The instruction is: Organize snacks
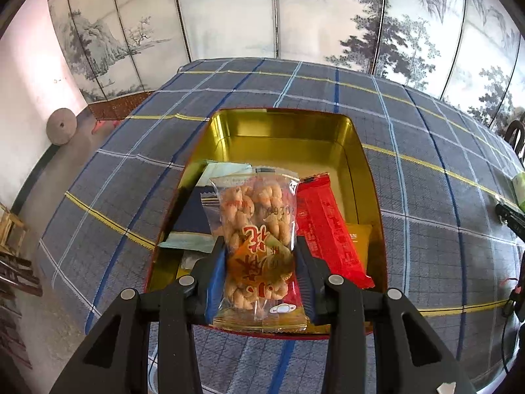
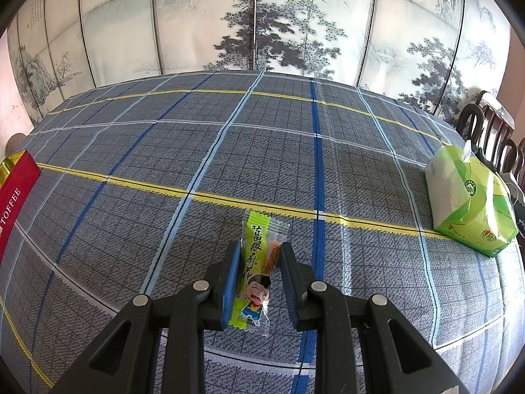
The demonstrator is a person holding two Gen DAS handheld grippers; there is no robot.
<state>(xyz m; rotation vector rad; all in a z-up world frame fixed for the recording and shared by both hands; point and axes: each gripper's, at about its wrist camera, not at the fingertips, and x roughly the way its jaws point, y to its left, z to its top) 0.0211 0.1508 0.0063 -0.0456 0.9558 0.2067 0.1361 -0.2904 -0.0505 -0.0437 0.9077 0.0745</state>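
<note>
My left gripper (image 1: 260, 243) is shut on a clear packet of twisted dough snacks (image 1: 256, 210), which hangs over the near end of an open gold tin (image 1: 282, 141). In the tin lie a red packet (image 1: 328, 229), a yellow packet (image 1: 359, 236), a dark blue packet (image 1: 193, 216) and pale green packets (image 1: 226, 169); its far half shows bare gold. My right gripper (image 2: 261, 246) is shut on a slim green snack packet with a cartoon boy (image 2: 254, 282), above the checked tablecloth (image 2: 229, 131).
The tin's red side, lettered TOFFEE (image 2: 13, 197), shows at the left edge of the right wrist view. A green tissue pack (image 2: 469, 197) lies at the table's right edge, with dark chairs (image 2: 492, 131) behind it. A painted folding screen (image 2: 262, 16) stands behind the table.
</note>
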